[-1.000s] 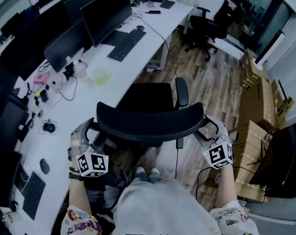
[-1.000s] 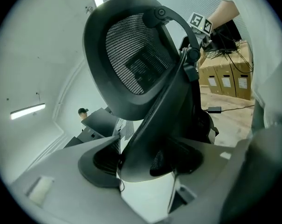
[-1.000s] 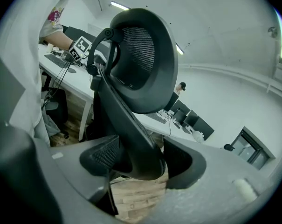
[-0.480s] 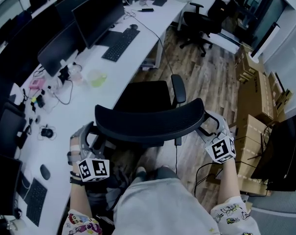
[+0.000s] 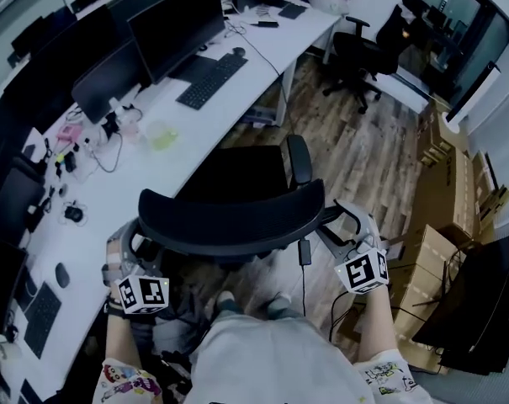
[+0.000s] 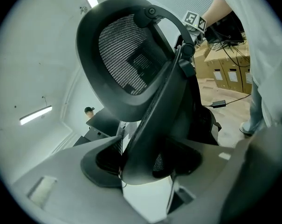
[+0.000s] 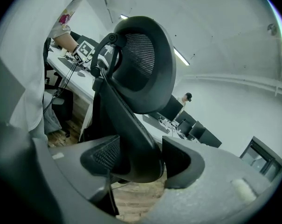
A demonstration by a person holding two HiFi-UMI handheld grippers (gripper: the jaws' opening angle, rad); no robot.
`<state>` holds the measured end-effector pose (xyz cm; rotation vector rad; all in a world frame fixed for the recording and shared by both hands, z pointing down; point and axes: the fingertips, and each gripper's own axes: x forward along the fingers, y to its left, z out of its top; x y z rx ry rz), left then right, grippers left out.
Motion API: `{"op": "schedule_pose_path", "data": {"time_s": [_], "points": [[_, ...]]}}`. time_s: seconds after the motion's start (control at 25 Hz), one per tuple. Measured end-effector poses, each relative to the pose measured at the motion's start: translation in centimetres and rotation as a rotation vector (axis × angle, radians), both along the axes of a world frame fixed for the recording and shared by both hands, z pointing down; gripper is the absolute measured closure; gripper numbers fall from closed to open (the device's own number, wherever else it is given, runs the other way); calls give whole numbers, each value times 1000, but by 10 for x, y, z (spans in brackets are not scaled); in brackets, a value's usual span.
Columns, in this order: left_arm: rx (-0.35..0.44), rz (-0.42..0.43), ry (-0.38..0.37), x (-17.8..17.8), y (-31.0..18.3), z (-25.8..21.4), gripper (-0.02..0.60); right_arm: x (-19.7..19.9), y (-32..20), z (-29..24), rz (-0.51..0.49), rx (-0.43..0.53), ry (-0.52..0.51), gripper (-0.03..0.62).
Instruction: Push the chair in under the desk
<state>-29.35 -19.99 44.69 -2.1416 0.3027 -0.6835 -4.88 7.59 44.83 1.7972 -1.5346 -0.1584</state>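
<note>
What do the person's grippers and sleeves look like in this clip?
The left gripper and right gripper are grey, with broad moulded jaws and dark pads. Each carries a white cube with black square markers. The sleeves are white with colourful cartoon prints. The left gripper's jaws have just been closing, the chair back between them.

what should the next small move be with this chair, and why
Probably push both grippers forward toward the desk. The left gripper, whose jaws have just been closing, and the right gripper clamp the two ends of the backrest, and the seat sits mostly out from under the desk.
</note>
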Motion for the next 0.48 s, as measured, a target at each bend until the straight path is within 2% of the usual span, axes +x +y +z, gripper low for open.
{"op": "schedule_pose_path", "data": {"time_s": [0.48], "points": [[22, -126, 1, 22, 18, 11, 302, 47, -3, 0, -121, 16, 17, 318]]}}
